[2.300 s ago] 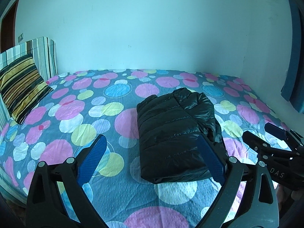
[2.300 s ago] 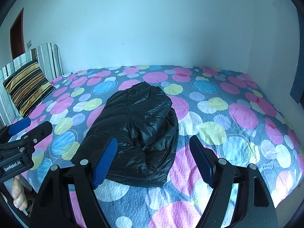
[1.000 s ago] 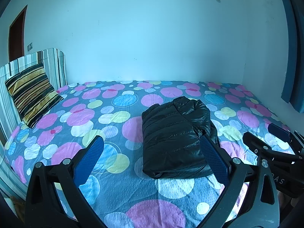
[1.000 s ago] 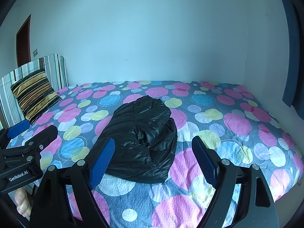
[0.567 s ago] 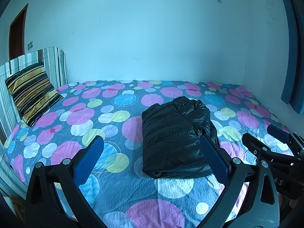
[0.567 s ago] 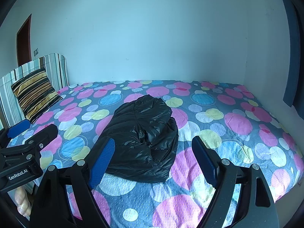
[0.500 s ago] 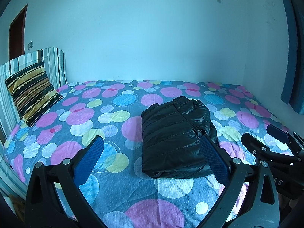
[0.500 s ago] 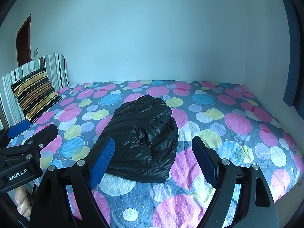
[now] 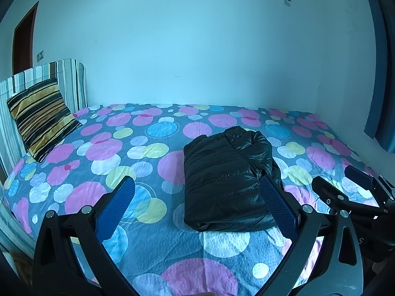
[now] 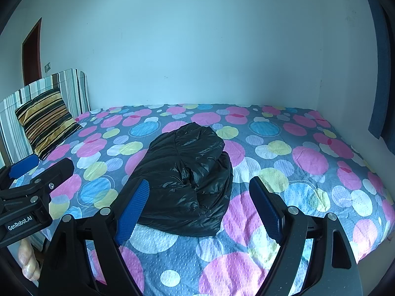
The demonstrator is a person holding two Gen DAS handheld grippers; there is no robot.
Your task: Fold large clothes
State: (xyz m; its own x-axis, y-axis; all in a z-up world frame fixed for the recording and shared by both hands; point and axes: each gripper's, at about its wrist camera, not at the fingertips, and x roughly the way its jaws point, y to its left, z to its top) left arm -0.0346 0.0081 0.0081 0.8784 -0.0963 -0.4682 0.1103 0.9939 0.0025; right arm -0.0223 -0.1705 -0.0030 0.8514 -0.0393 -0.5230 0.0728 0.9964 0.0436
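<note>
A shiny black puffer jacket (image 9: 226,175) lies folded into a compact rectangle on the bed (image 9: 148,162), and the right wrist view shows the jacket (image 10: 187,177) from its other side. My left gripper (image 9: 197,187) is held back above the near edge of the bed, its blue pads wide apart and empty. Held back in the same way, my right gripper (image 10: 200,187) is open with nothing between its pads. Neither gripper touches the jacket. The right gripper (image 9: 345,180) shows at the right edge of the left wrist view.
The bed (image 10: 308,172) wears a grey sheet with pink, blue and yellow circles. A striped cushion (image 9: 42,118) leans on a striped headboard (image 9: 71,79) at the left. White walls close the far and right sides. A blue curtain (image 9: 380,98) hangs at right.
Both grippers drew back and rose from the jacket between the oldest frames and a second ago. Over the last second nothing has visibly moved.
</note>
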